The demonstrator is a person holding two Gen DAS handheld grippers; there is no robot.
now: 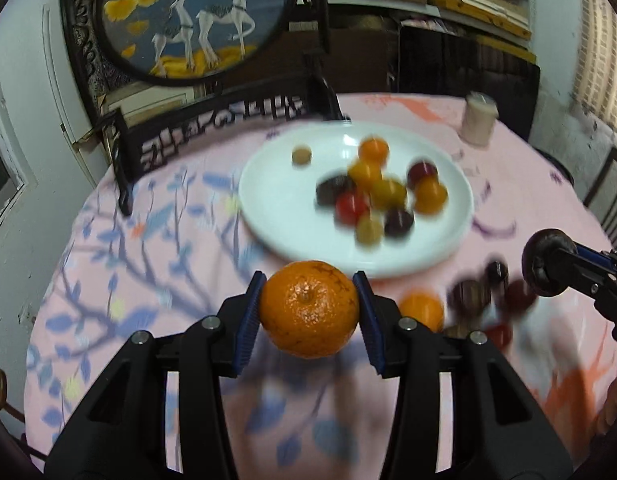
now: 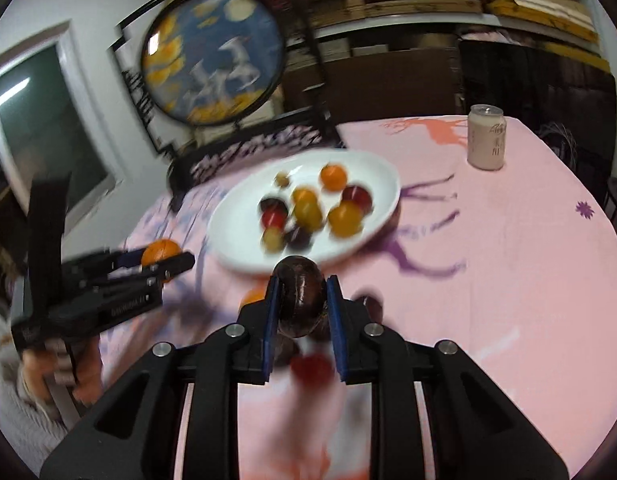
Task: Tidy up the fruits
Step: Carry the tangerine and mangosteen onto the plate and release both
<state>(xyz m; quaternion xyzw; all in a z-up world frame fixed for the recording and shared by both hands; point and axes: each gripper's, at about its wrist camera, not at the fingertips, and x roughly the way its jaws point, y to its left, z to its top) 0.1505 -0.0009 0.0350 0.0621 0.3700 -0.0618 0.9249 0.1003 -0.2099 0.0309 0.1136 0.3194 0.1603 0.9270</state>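
Bench (image 1: pixel 108 264): round, under a pink cloth printed with blue-purple branches and orange deer.
Round screen (image 1: pixel 192 16): framed deer painting standing beyond the bench's far edge.
White plate (image 1: pixel 280 208): on the bench, holding a cluster of small orange, yellow, red and dark fruits; blurred in both views.
Left hand-held gripper (image 1: pixel 308 312): its blue pads are clamped on either side of an orange (image 1: pixel 308 308), held above the cloth just short of the plate's near rim.
Right hand-held gripper (image 2: pixel 302 304): closed around a dark purple fruit (image 2: pixel 300 296), also near the plate's rim.
Can (image 2: pixel 486 138): pale, upright, beyond the plate on its right.
Loose fruit (image 1: pixel 422 310): an orange one beside several dark and red ones on the cloth, between the two grippers.
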